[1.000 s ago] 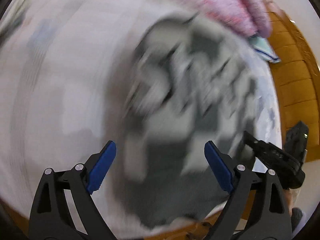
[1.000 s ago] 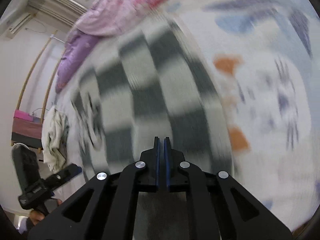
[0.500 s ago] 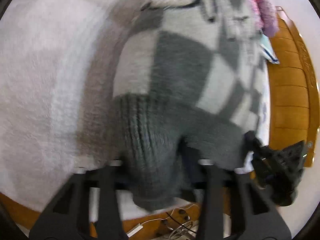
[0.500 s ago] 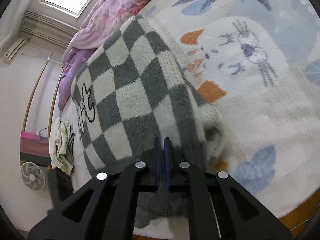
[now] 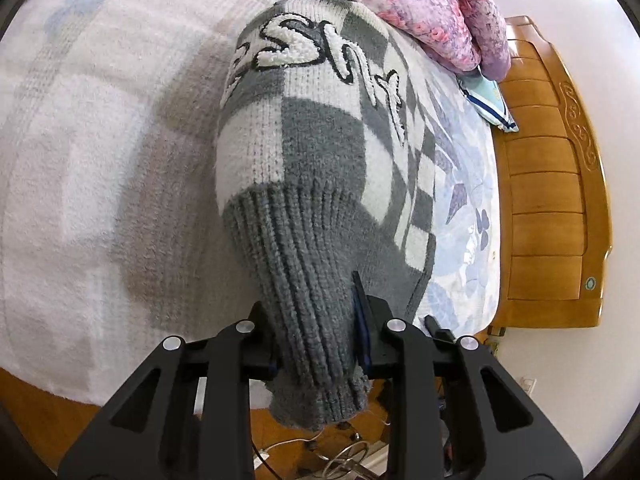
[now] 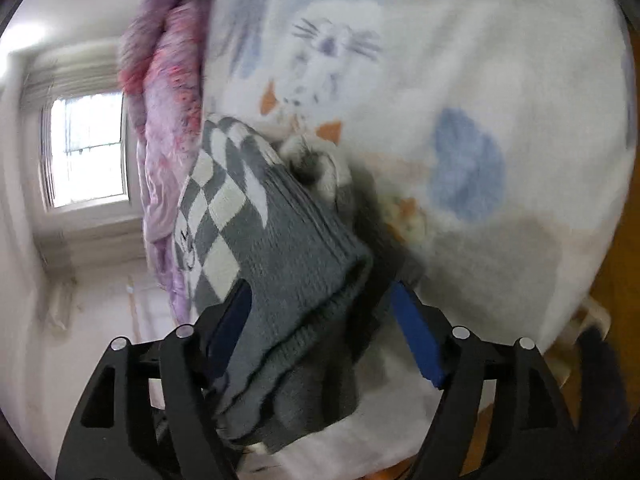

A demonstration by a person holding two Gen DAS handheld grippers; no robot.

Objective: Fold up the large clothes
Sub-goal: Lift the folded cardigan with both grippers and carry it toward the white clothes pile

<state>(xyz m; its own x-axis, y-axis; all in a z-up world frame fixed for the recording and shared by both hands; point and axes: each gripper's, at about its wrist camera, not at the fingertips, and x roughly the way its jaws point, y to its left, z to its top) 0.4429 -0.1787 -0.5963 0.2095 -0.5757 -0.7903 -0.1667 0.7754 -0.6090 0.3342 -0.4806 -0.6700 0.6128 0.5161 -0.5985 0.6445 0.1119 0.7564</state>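
A grey and white checkered knit sweater with white raised lettering lies on the bed. My left gripper is shut on its grey ribbed hem, which hangs out below the jaws. In the right wrist view the sweater is bunched; its grey ribbed edge lies between the blue pads of my right gripper. That gripper's jaws stand wide apart, so it is open around the fabric. The right view is motion-blurred.
The bed has a pale fleece blanket with a rabbit print. A pink and purple quilt is heaped at the far side. A wooden headboard stands at the right. Cables lie on the floor below.
My left gripper went from open to shut on the sweater's ribbed hem. My right gripper went from shut to open, and its view swung round toward the window.
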